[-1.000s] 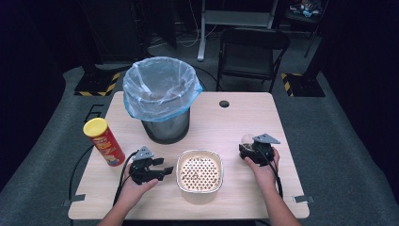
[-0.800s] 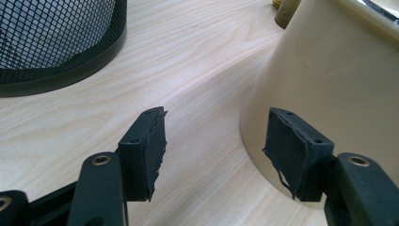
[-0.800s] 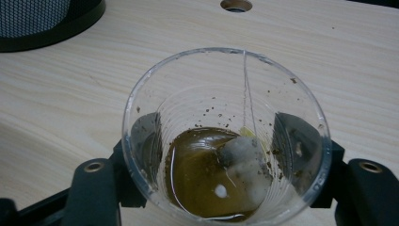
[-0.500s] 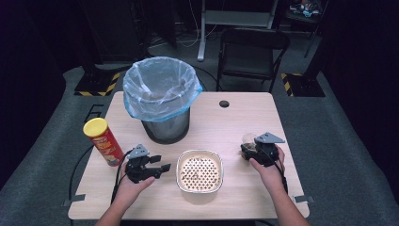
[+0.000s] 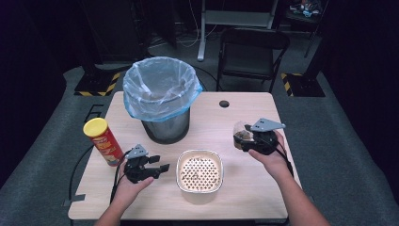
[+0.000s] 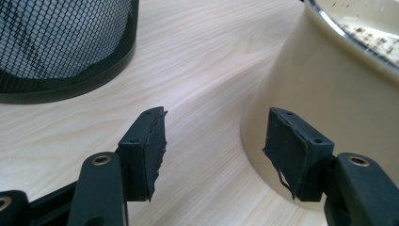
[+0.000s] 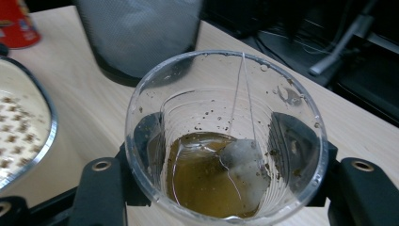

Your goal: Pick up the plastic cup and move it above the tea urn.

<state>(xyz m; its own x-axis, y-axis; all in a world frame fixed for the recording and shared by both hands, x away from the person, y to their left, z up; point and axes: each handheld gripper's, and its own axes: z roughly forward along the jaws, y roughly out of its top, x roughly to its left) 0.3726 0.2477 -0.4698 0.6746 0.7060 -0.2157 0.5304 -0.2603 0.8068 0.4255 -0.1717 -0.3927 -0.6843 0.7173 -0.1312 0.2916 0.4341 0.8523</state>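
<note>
My right gripper (image 5: 246, 139) is shut on a clear plastic cup (image 5: 240, 131) and holds it above the table's right side. Its jaws have just been closing on the cup. In the right gripper view the cup (image 7: 226, 136) holds brown liquid and a tea bag (image 7: 242, 162), with a black jaw pressed on each side. My left gripper (image 5: 159, 168) rests low at the front left, open, with nothing between its jaws (image 6: 216, 129). A cream bowl (image 5: 199, 155) with brown crumbs stands just right of it; its wall (image 6: 329, 80) is close to the right-hand jaw.
A mesh bin (image 5: 164, 127) lined with a blue bag (image 5: 160, 87) stands at the table's back middle, its base (image 6: 61, 47) ahead of the left gripper. A red crisp can (image 5: 103, 141) with a yellow lid stands at the left. A chair (image 5: 251, 52) is behind the table.
My right gripper has risen off the table with the cup between its jaws. The left gripper has stayed where it was.
</note>
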